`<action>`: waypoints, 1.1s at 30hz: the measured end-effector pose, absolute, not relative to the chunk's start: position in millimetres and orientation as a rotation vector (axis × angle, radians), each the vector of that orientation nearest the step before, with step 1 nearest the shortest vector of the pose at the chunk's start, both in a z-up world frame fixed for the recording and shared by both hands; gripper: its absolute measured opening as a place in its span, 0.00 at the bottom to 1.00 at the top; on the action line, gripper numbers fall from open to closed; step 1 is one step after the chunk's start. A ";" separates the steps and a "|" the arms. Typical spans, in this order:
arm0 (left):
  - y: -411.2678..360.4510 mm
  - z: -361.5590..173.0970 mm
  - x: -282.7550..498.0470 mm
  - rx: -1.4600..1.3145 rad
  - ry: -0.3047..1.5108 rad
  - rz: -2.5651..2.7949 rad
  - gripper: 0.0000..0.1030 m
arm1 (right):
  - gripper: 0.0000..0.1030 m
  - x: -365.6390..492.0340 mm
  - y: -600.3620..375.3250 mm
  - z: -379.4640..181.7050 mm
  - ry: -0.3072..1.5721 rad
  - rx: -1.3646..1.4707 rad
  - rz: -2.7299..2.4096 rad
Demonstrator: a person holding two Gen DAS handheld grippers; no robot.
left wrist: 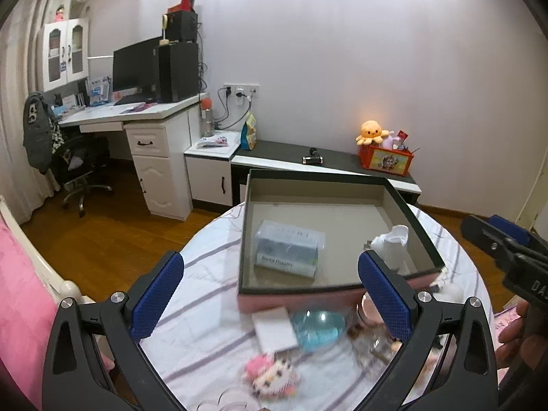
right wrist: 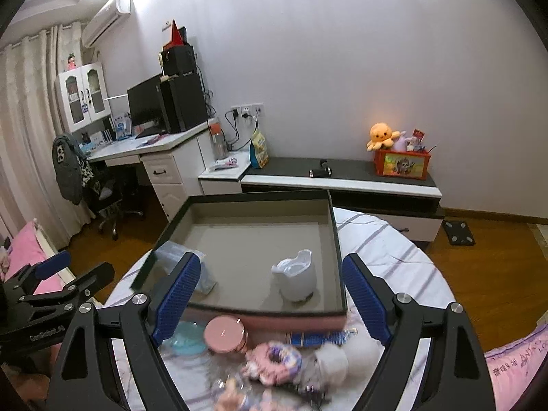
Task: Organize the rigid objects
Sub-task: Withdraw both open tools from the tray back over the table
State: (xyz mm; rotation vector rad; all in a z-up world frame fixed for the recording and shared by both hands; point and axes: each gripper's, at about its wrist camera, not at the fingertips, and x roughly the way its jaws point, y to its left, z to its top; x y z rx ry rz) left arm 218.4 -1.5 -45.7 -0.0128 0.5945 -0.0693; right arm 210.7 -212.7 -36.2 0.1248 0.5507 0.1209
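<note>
An open box with a dark rim and pink sides stands on a round striped table; it also shows in the right wrist view. Inside lie a wrapped grey packet and a white plastic container. In front of the box lie a white card, a blue round dish, a pink-lidded jar, a blue tube and soft scrunchies. My left gripper is open and empty above these items. My right gripper is open and empty over the box's near edge.
A pink doll-like toy lies at the table's near edge. A pink bed stands at the left. A desk with monitor and a low cabinet with an orange toy box stand along the far wall.
</note>
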 end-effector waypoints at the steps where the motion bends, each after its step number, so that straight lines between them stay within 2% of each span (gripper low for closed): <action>1: 0.4 -44.1 210.0 -0.016 0.589 -0.070 1.00 | 0.84 202.0 -212.6 -33.9 0.544 0.124 0.118; 16: 20.4 -40.5 109.0 0.002 0.537 -0.039 1.00 | 0.84 99.4 -211.2 -34.0 0.518 0.135 0.075; 33: 0.9 -43.3 78.7 0.022 0.535 -0.064 1.00 | 0.84 62.5 -201.4 -40.8 0.517 0.107 0.086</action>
